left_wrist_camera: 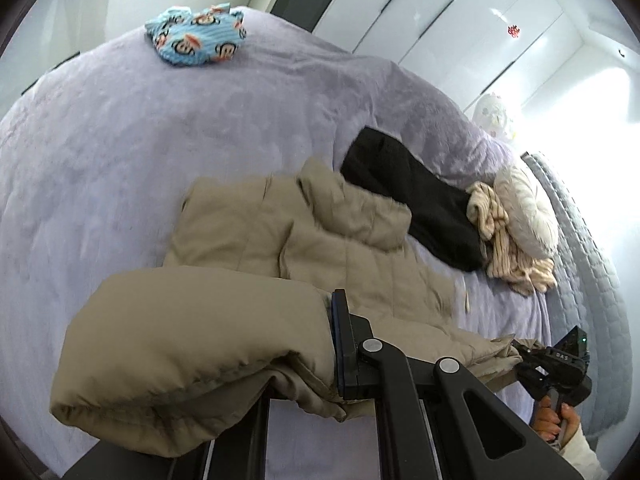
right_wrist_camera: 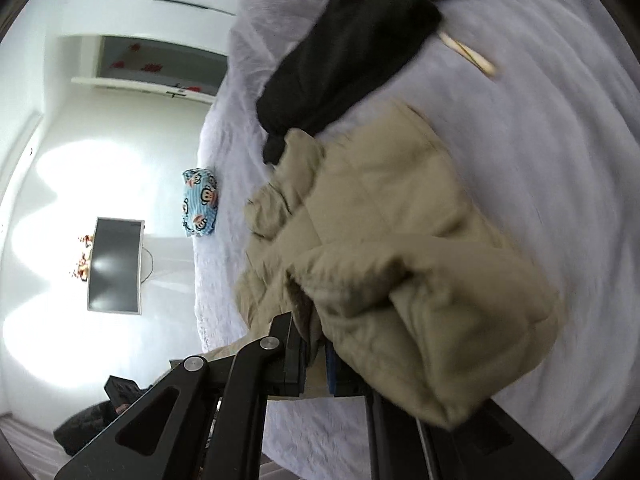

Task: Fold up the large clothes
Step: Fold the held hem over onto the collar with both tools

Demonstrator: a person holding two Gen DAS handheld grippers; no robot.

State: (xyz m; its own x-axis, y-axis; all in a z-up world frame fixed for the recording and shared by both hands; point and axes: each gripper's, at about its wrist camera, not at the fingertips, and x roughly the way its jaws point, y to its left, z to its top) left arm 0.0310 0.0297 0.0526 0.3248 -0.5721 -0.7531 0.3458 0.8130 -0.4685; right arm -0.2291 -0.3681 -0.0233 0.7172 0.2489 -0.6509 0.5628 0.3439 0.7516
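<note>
A tan quilted jacket [left_wrist_camera: 320, 240] lies on the lavender bed [left_wrist_camera: 120, 152], its near part lifted off the cover. My left gripper [left_wrist_camera: 334, 344] is shut on a bulky fold of the jacket, which drapes over its left finger and hides it. In the left wrist view my right gripper [left_wrist_camera: 520, 350] is shut on another edge of the same jacket at the lower right, held by a hand [left_wrist_camera: 554, 420]. In the right wrist view the jacket [right_wrist_camera: 380, 240] hangs over my right gripper [right_wrist_camera: 316, 360], covering its right finger.
A black garment [left_wrist_camera: 412, 200] lies beyond the jacket, next to a cream striped garment [left_wrist_camera: 504, 240] and a white pillow [left_wrist_camera: 528, 208]. A blue cartoon-print bundle [left_wrist_camera: 196, 36] sits at the bed's far edge. White wardrobes [left_wrist_camera: 460, 20] stand behind; a wall screen [right_wrist_camera: 116, 264] hangs beside the bed.
</note>
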